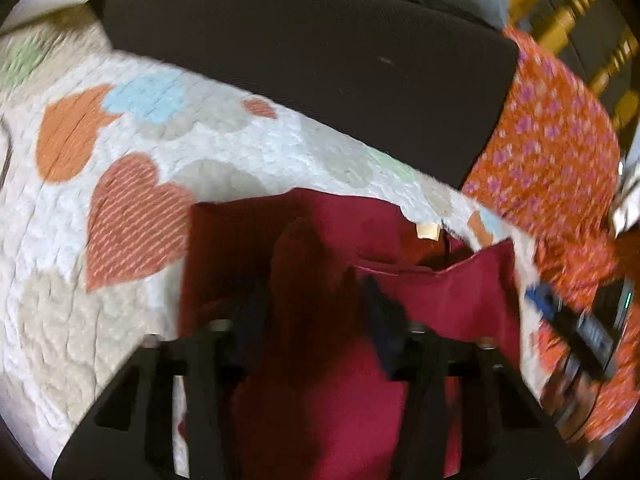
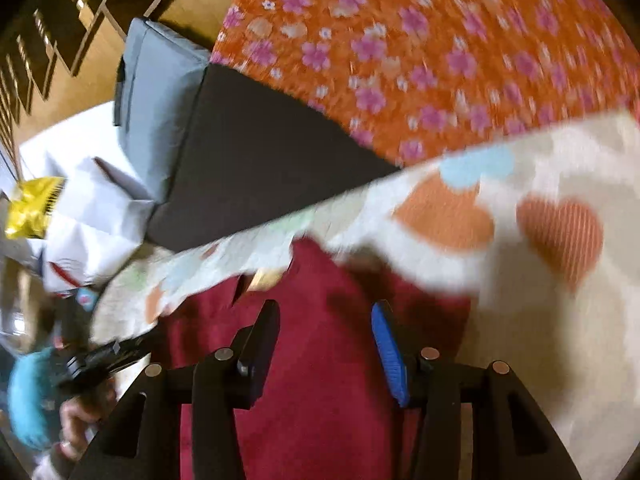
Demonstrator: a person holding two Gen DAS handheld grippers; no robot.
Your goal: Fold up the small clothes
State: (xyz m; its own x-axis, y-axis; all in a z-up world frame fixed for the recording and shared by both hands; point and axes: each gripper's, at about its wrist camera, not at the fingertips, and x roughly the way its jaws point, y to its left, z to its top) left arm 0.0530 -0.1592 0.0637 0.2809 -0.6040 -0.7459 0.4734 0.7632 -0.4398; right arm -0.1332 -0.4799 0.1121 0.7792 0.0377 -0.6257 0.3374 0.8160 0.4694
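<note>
A small dark-red knit garment (image 1: 452,300) lies rumpled on a white quilted blanket with pastel hearts (image 1: 132,208), a pale label at its far edge. The left gripper (image 1: 316,304) has its fingers closed on a raised bunch of the red cloth. The right gripper (image 2: 326,344) hangs just above the garment, fingers spread wide, holding nothing. An orange flowered cloth (image 2: 432,52) lies far right

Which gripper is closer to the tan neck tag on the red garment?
Hard to call; slightly the right. The right gripper hangs open over the red garment, tan tag just ahead-left. The left gripper has bunched cloth between its fingers, tag ahead-right.
</note>
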